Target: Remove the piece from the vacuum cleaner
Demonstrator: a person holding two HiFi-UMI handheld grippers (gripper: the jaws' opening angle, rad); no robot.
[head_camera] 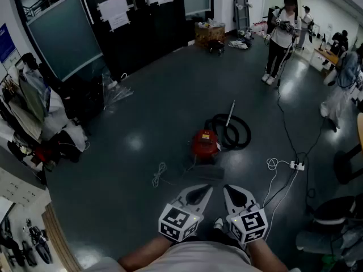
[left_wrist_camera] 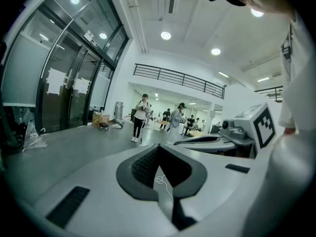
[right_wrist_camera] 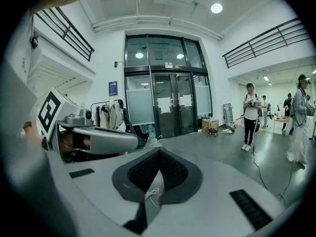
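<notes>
A red vacuum cleaner point(head_camera: 205, 143) stands on the dark floor in the middle of the head view. Its black hose point(head_camera: 235, 131) lies coiled to its right, and a thin metal wand point(head_camera: 230, 113) rests across the coil. My left gripper point(head_camera: 206, 190) and right gripper point(head_camera: 227, 189) are held side by side low in that view, short of the vacuum cleaner and pointing at it. Both have their jaws shut with nothing between them. In the left gripper view the left gripper's point(left_wrist_camera: 158, 148) pads meet at the tip; the right gripper point(right_wrist_camera: 159, 151) looks the same in its own view.
A white cable point(head_camera: 158, 175) lies on the floor left of the grippers. A power strip point(head_camera: 296, 165) with cables lies to the right. Two people point(head_camera: 280, 35) stand at the far right, a clothes rack point(head_camera: 28, 115) at the left, boxes point(head_camera: 209, 33) at the back.
</notes>
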